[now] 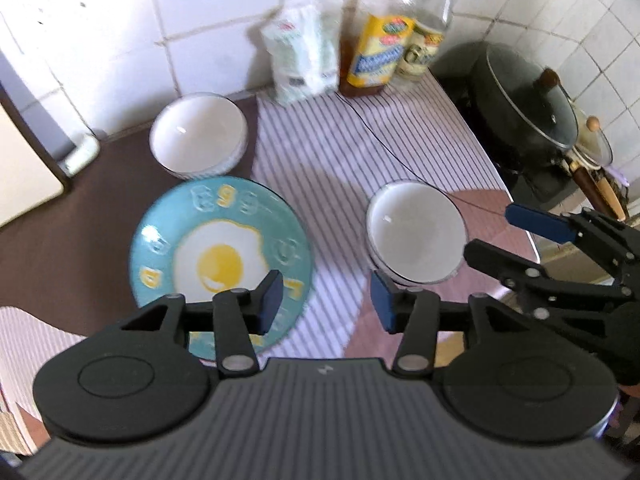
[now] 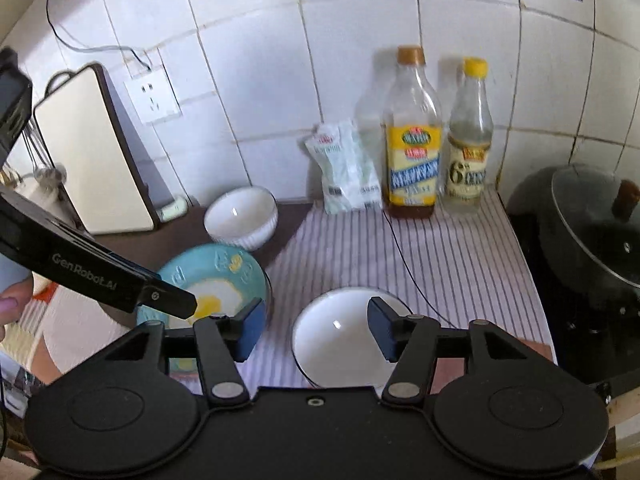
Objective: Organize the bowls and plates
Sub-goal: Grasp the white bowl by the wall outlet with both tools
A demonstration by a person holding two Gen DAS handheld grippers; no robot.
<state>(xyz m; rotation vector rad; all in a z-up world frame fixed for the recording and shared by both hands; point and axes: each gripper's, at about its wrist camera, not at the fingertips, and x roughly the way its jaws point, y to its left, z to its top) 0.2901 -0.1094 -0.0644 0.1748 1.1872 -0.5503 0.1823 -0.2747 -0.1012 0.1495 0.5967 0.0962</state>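
Closest in, the left gripper (image 1: 326, 302) hung over the surface (image 1: 72, 216) with its jaws spread wide and nothing in them, one blue pad over the near rim of the teal fried-egg plate (image 1: 220, 256), the other just short of the small white bowl (image 1: 416, 234). The right gripper (image 2: 316, 330) was the same deal, jaws wide apart and empty, sitting right above that small white bowl (image 2: 340, 340), which lay on the striped cloth (image 2: 440, 264) beside the plate (image 2: 216, 280). A thin black cable (image 2: 404, 260) ran across the cloth past the bowl. Just behind the plate, on the bare brown part of the surface, was a bigger ribbed white bowl (image 1: 198, 136), near the plate but whether touching was hard to tell. Further back against the tiled wall (image 2: 260, 80) stood a white packet (image 2: 346, 168) and two bottles (image 2: 414, 140), and off to the right a dark pot with a glass lid (image 1: 528, 100).
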